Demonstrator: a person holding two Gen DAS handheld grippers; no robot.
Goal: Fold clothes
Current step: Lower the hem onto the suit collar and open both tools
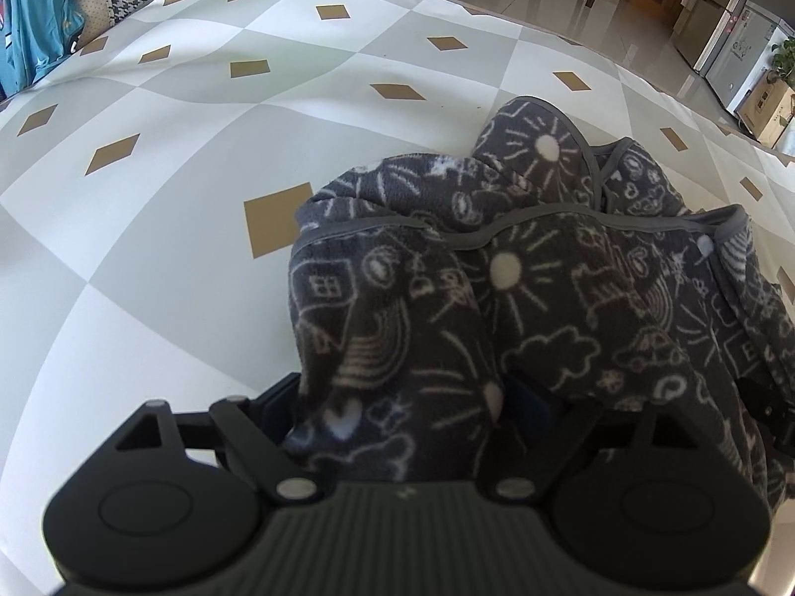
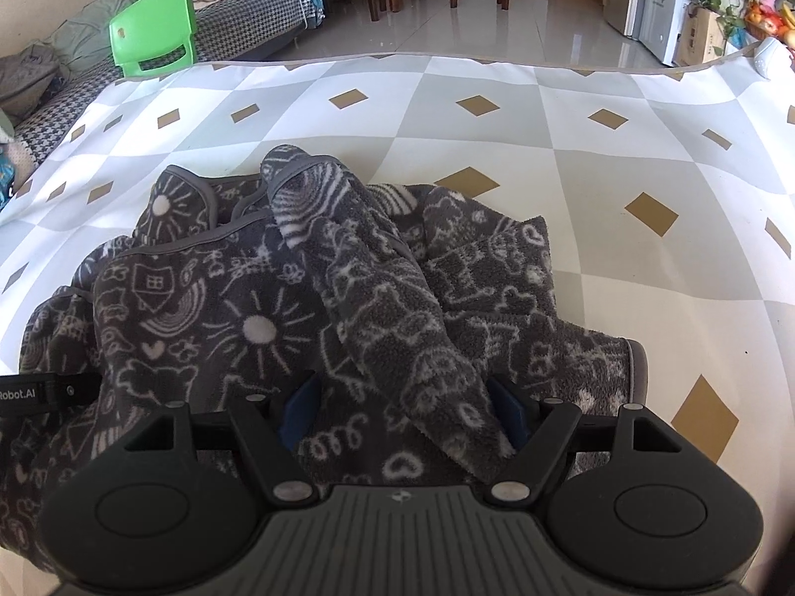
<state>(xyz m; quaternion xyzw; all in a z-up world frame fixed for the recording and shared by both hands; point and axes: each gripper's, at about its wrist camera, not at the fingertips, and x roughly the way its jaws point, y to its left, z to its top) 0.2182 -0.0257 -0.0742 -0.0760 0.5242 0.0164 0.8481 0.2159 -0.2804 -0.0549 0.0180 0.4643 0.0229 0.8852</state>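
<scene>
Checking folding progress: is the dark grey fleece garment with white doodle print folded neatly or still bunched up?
Still bunched up: the dark grey fleece garment lies in a rumpled heap on the checked cloth, with overlapping lumps.

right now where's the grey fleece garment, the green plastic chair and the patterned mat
grey fleece garment [image 2: 258, 333], right wrist view, on the white sun print.
green plastic chair [image 2: 154, 15], right wrist view, on its backrest.
patterned mat [image 1: 149, 228], left wrist view, on a bare pale patch left of the garment.

One grey fleece garment [image 2: 308, 308], crumpled on patterned counter [image 2: 596, 159]. Two tools: left tool [image 1: 397, 402], right tool [image 2: 402, 412], both at garment's near edge. One green plastic chair [image 2: 154, 30] beyond counter's far-left corner.
</scene>
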